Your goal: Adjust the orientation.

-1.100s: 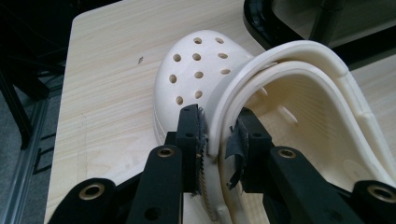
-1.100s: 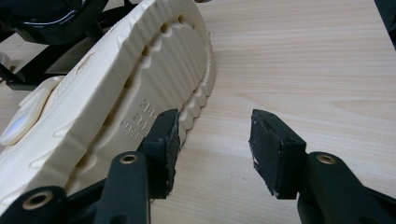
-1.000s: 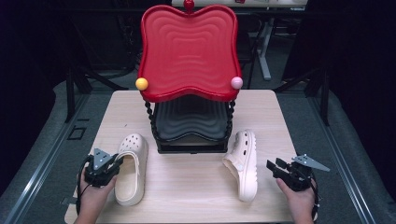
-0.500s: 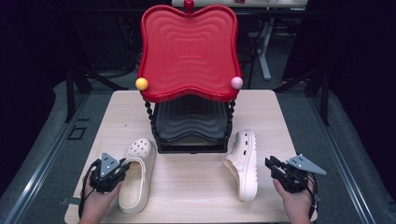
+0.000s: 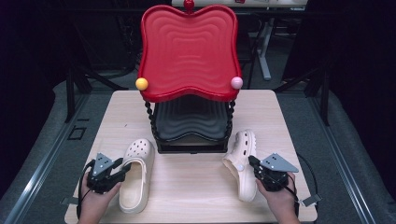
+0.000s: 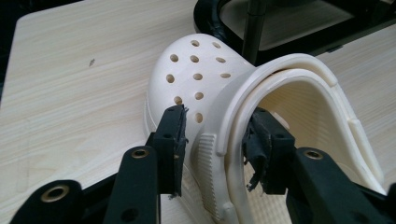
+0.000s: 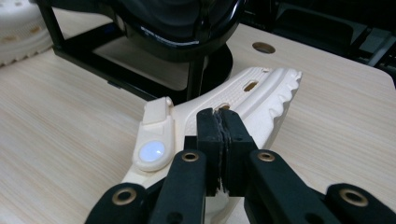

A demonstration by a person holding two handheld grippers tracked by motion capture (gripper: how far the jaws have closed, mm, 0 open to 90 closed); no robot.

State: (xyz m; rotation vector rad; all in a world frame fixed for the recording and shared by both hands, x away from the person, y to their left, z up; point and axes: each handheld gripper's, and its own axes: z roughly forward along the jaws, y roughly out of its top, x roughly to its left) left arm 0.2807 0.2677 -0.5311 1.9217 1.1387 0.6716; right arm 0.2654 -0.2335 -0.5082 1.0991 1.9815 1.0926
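A light wooden table (image 5: 196,182) with a pale grain carries everything. At its middle, toward the far edge, stands a tiered stand (image 5: 189,74) with a black base, twisted black posts, a black lower tray and a red wavy upper tray tipped with a yellow and a pink ball. On the near left lies a cream clog (image 5: 137,173), sole down, toe pointing far. On the near right lies a second cream clog (image 5: 241,161), tipped onto its side. A round hole (image 7: 264,47) marks the tabletop.
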